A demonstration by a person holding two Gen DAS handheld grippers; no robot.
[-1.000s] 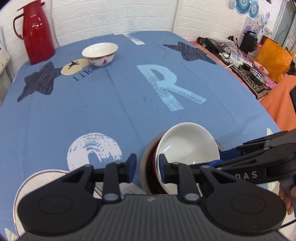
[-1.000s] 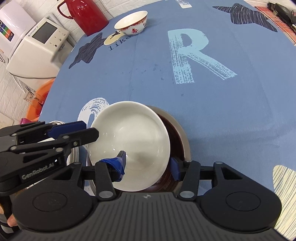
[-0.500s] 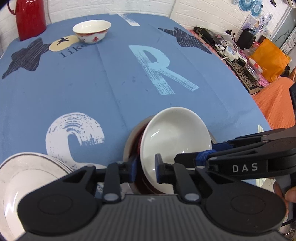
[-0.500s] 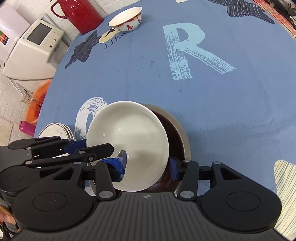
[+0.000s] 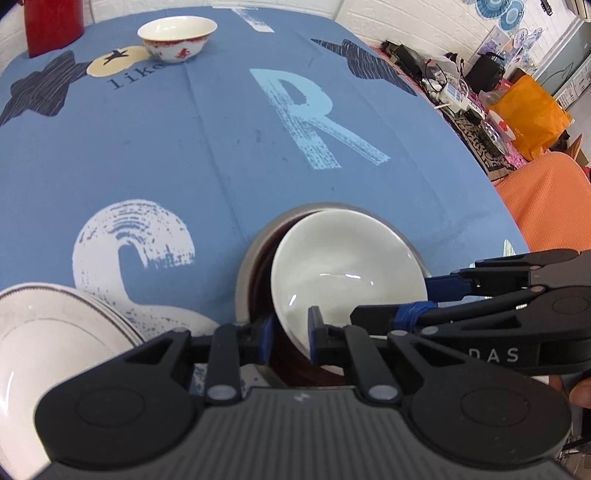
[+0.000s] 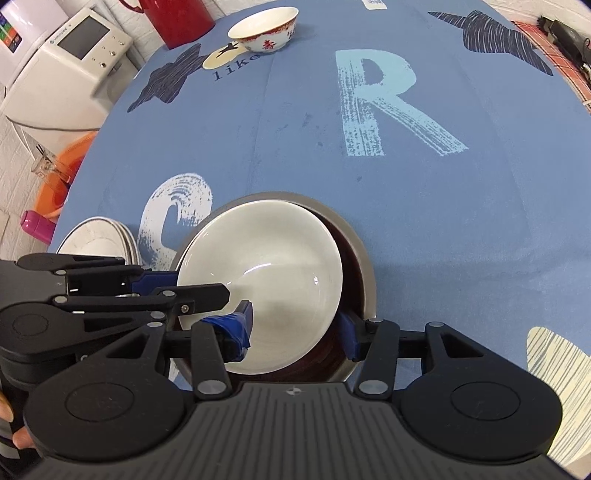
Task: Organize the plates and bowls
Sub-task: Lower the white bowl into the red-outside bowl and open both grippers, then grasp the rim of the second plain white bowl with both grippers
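Note:
A plain white bowl (image 5: 343, 266) (image 6: 273, 258) leans tilted inside a larger dark-brown bowl (image 5: 255, 266) (image 6: 364, 273) on the blue tablecloth. My left gripper (image 5: 290, 336) (image 6: 201, 284) is shut on the white bowl's near-left rim. From the other side, my right gripper (image 6: 295, 330) (image 5: 391, 299) holds the same bowl, one finger inside it and one outside its wall. A stack of white plates (image 5: 44, 325) (image 6: 92, 236) lies to the left of the bowls. A red-patterned white bowl (image 5: 177, 33) (image 6: 264, 27) stands alone at the far side.
A red thermos (image 5: 51, 26) (image 6: 177, 18) stands at the far left edge. Beyond the table's left side are a white appliance (image 6: 62, 66) and an orange basin (image 6: 61, 173). An orange chair (image 5: 543, 199) and a cluttered side table (image 5: 450, 88) are on the right.
My left gripper moved forward and closed from a wider gap onto the white bowl's rim. The right gripper kept the same grip on the bowl.

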